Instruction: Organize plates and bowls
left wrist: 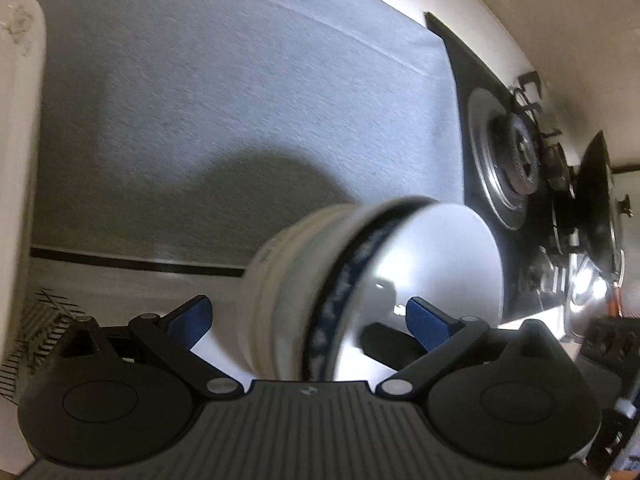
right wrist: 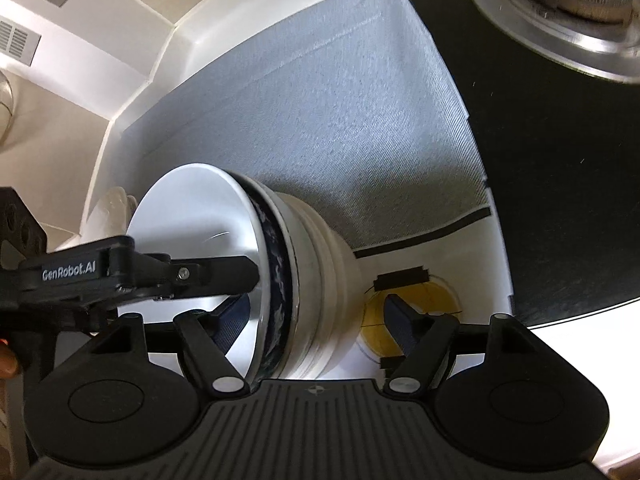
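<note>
White nested bowls [left wrist: 320, 280] (blue patterned rim)

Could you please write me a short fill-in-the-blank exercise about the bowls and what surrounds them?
1. The top bowl has a dark ___ patterned band around its rim.
2. The grey cloth lies beside a black gas ___.
3. The marked circle near the right gripper is ___.
Missing words: blue; stove; yellow.

I'm seeing fisheye bending at the edges, motion blur on the bowls [left wrist: 360, 280], glare whitening the counter [right wrist: 460, 344].
</note>
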The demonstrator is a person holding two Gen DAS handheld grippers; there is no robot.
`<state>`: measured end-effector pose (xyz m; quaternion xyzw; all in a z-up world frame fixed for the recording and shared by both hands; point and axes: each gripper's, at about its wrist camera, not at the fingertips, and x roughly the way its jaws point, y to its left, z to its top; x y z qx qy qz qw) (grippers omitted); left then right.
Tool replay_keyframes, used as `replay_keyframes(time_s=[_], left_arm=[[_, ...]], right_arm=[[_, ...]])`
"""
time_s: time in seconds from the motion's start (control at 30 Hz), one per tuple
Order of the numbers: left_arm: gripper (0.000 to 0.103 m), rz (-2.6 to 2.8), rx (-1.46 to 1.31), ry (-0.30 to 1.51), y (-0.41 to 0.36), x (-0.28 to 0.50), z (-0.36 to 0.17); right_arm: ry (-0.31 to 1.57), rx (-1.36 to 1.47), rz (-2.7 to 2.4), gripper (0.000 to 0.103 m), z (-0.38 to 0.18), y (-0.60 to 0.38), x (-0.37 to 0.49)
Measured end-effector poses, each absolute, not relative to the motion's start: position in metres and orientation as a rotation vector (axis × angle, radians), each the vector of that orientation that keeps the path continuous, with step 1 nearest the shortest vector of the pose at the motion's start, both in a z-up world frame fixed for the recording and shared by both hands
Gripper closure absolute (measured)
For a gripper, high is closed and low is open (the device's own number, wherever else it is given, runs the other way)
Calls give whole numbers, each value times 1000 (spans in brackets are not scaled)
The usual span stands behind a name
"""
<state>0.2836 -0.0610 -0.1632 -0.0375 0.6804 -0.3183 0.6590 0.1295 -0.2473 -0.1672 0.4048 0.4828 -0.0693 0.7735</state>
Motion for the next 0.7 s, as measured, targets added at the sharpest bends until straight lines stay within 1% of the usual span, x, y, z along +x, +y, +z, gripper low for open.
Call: replay_keyframes(time_s=[0.03, 0.07, 0.1, 0.13, 0.17, 0.2, 0.27, 0.33, 0.43, 0.53, 0.7], left_arm=[[7, -727, -100, 1543, -62, 283, -163], [10, -719, -92, 1543, -63, 283, -162], [11, -710, -80, 1537, -62, 282, -161], [17, -699, -69, 1524, -63, 282, -159], [22, -693, -49, 1505, -63, 282, -156], [24, -703, -30, 1487, -63, 281, -153], [31, -719, 13, 1443, -64, 279, -145], [34, -730, 57, 1407, -68, 276, -140], [35, -750, 89, 1378, -69, 272, -138], [39, -750, 81, 1372, -65, 271, -137], [39, -774, 31, 1372, -55, 274, -131]], right_arm=[[1042, 895, -139, 25, -169, -248, 130], [1037, 889, -133, 25, -169, -249, 130], [1035, 879, -125, 29, -168, -248, 130], [1026, 886, -108, 31, -168, -247, 130], [1023, 885, -113, 31, -168, -247, 129], [1022, 872, -113, 32, -166, -246, 128], [1014, 854, -120, 36, -163, -244, 126], [1006, 828, -124, 45, -158, -244, 123], [985, 790, -137, 57, -151, -244, 122], [970, 775, -138, 60, -150, -245, 121], [958, 782, -140, 63, -149, -247, 121]])
